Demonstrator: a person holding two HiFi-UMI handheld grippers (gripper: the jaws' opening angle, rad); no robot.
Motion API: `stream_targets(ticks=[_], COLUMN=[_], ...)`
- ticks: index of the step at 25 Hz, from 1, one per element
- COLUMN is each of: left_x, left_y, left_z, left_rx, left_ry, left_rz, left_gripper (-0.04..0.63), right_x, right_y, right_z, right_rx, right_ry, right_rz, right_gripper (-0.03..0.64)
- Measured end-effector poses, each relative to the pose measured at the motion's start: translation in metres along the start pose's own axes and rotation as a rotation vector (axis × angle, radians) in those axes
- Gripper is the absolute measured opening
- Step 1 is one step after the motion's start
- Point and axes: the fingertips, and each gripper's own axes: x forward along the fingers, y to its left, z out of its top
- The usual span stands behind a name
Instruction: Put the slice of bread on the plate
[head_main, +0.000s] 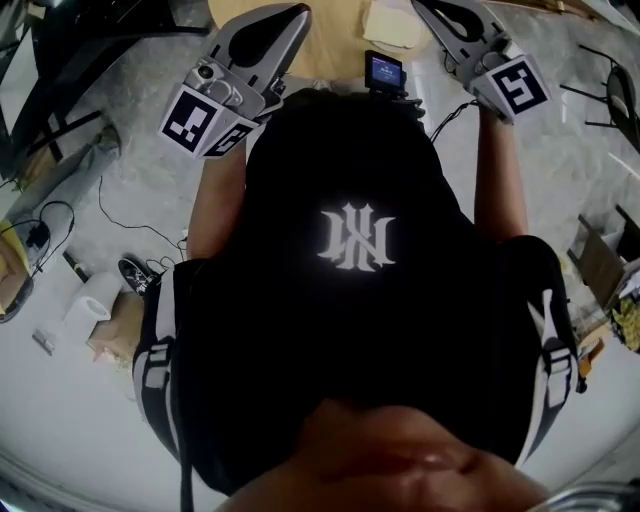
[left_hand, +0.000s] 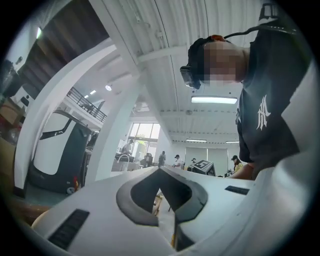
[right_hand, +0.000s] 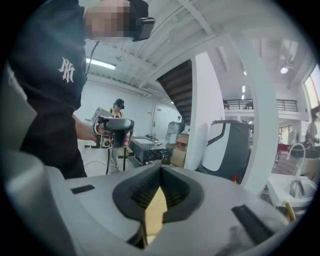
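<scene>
In the head view both grippers are held up in front of a person in a black cap, over the near edge of a tan table (head_main: 330, 45). A pale yellow flat piece, apparently the slice of bread (head_main: 392, 25), lies on that table between the two grippers. My left gripper (head_main: 302, 12) is shut with nothing in it; its tips meet in the left gripper view (left_hand: 160, 170). My right gripper (head_main: 420, 5) is shut too, tips touching (right_hand: 161, 168), and only a tan patch shows through the gap behind them. I see no plate.
A small device with a lit screen (head_main: 384, 72) sits at the table's near edge. On the floor at left are cables, a paper roll (head_main: 95, 298) and a shoe (head_main: 135, 272). Another person holding a gripper (right_hand: 112, 131) stands in the background.
</scene>
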Motion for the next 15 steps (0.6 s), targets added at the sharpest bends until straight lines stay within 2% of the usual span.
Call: stream_targets(ticks=[6,12,15], left_x=[-0.008,-0.016,-0.021], left_y=[-0.012,-0.001,0.001], left_z=[0.005,-0.018,-0.017], left_rx=[-0.023,-0.040,-0.057], left_ry=[0.010,0.077,0.074], left_rz=[-0.056,-0.059,-0.061], left_gripper=[0.009,0.009,0.009], right_x=[-0.002,0.004,0.003], right_y=[0.013,0.014,0.016], right_z=[0.003,-0.015,-0.011], right_rx=[0.072,0.161,0.195], right_ry=[-0.004,0.042,0.024], right_rz=[0.043,0.007,0.016], right_gripper=[0.003,0.005,0.005])
